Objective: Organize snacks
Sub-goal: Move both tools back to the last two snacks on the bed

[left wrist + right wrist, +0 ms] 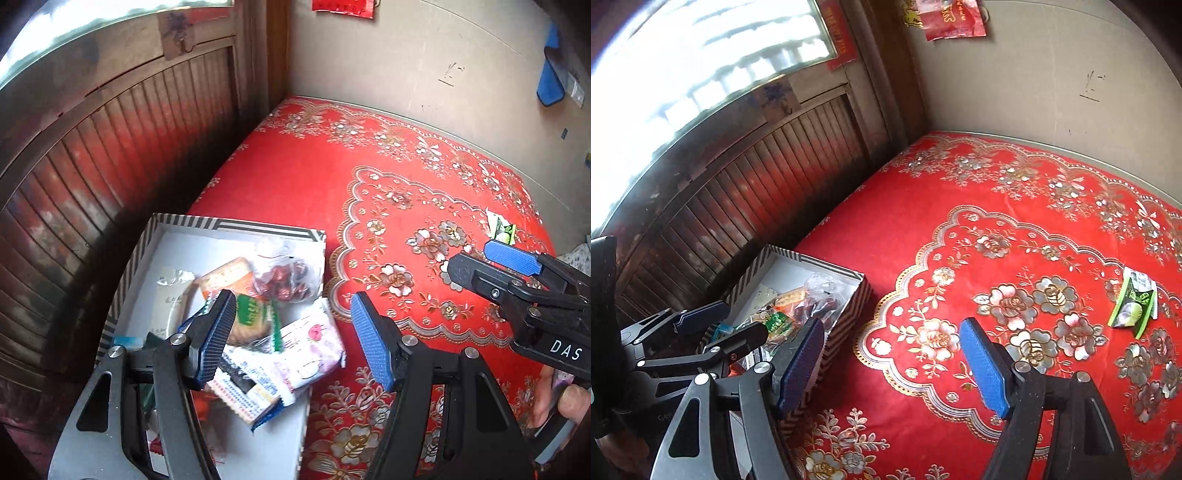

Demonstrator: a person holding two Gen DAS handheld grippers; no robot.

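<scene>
Left gripper (293, 334), jaws spread wide and empty, is held above the striped box (129, 266), in which snack packets (310, 341) are piled; right gripper (892, 363) likewise wide, empty.

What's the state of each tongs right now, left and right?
Left tongs: open, empty, above the striped box of snacks.
Right tongs: open, empty, over the red tablecloth; green packet lies ahead.
</scene>
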